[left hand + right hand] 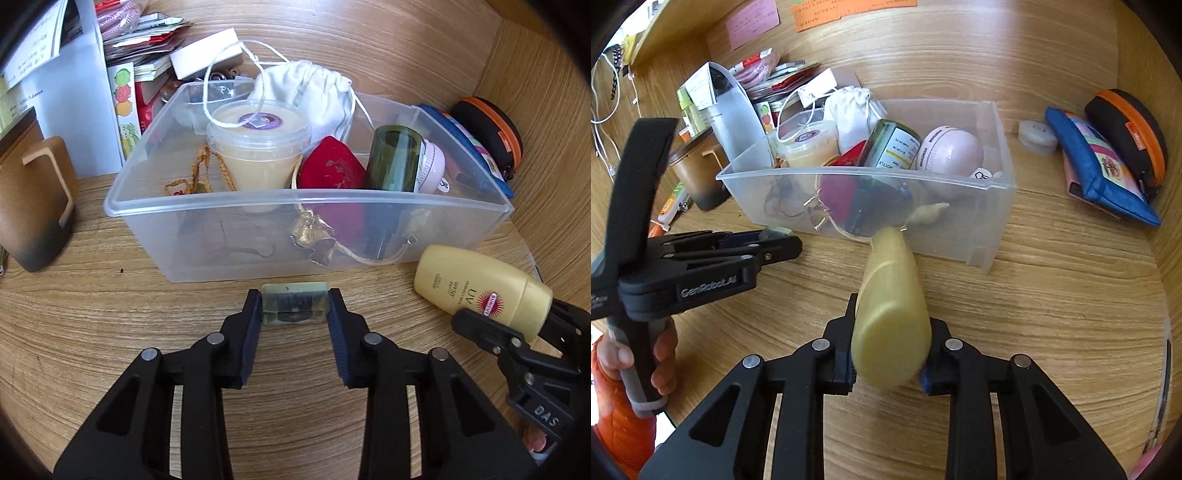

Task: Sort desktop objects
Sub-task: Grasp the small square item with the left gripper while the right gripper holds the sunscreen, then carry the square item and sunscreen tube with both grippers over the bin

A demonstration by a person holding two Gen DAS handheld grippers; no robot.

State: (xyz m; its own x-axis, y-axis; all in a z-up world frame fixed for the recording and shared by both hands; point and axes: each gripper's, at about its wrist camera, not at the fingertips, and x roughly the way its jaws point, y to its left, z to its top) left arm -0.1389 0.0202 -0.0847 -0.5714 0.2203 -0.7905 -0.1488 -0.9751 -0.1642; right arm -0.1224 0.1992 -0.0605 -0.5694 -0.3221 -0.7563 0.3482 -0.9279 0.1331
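Left gripper point(294, 308) pinches a small greenish translucent block point(294, 303) between its blue pads, fingers closed onto both short ends, low over the desk point(110, 332) just in front of the near wall of the clear plastic bin point(229, 240). In the right wrist view the left gripper point(779, 240) comes in from the left edge, a bit of the pale block point(777, 232) showing at its tip, close to the bin's near left corner; a hand point(639, 365) grips its handle.

Right gripper point(890, 354) is clamped on a yellow bottle point(890, 306), fingers pressing its sides near the flat base, bottle pointing away toward the bin's near wall, narrow end just beside it. From the left wrist view the same bottle point(480, 288) lies tilted near the bin's near right corner, held by the right gripper point(517, 328).

Bin point(993, 229) sits mid-desk toward the back, holding a lidded tub of cream stuff point(258, 147), white drawstring bag point(314, 92), red case point(330, 168), green jar point(395, 158) lying on its side, pink egg-shaped case point(951, 155), gold ornament point(310, 232) on string.

Brown mug point(33, 206) stands left of the bin. Paper clutter point(147, 40) at the back left corner. Blue pouch point(1097, 166) and black-orange zip case point(1130, 133) lean near the right side wall, small white round container point(1036, 137) between pouch and bin
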